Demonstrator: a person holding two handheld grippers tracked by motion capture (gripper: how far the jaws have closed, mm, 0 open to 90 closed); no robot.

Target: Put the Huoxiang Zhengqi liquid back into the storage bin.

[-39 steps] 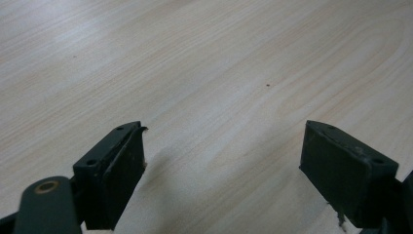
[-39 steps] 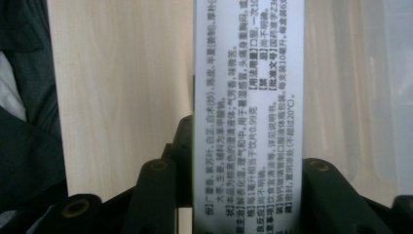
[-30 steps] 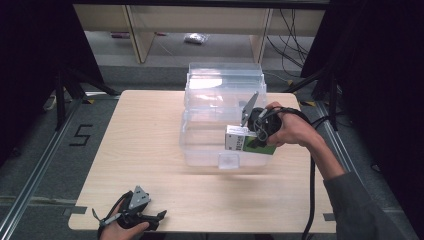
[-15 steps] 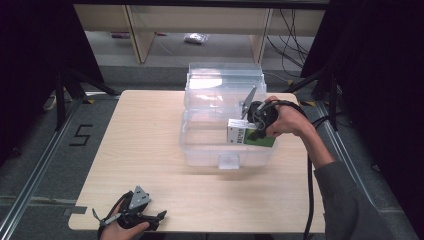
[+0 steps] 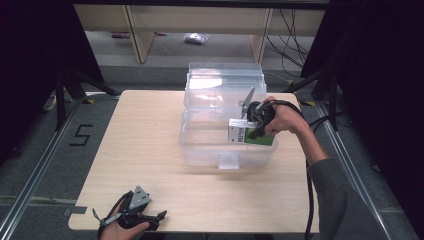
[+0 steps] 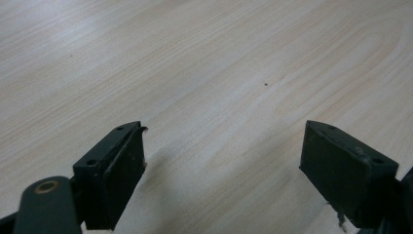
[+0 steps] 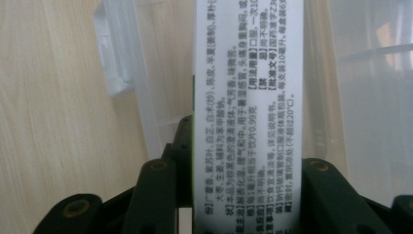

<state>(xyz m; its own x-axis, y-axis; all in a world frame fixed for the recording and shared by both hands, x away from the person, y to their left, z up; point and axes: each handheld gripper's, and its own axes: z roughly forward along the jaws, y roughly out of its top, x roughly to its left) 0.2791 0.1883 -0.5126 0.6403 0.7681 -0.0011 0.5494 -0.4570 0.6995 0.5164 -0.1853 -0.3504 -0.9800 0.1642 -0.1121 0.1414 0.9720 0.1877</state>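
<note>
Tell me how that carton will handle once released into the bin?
The carton looks stiff: its flat printed face stays unbowed between the right tongs. Probably light, being held by one end. Flat sides suggest it won't roll, though it may tip in the bin.

The right gripper (image 5: 248, 131) holds a green-and-white carton (image 5: 250, 136) inside the clear bin (image 5: 227, 157); the left gripper (image 5: 157, 216) rests well before the bin.

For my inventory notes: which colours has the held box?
White and green box, with black print on its white side; the high view shows it best.
</note>
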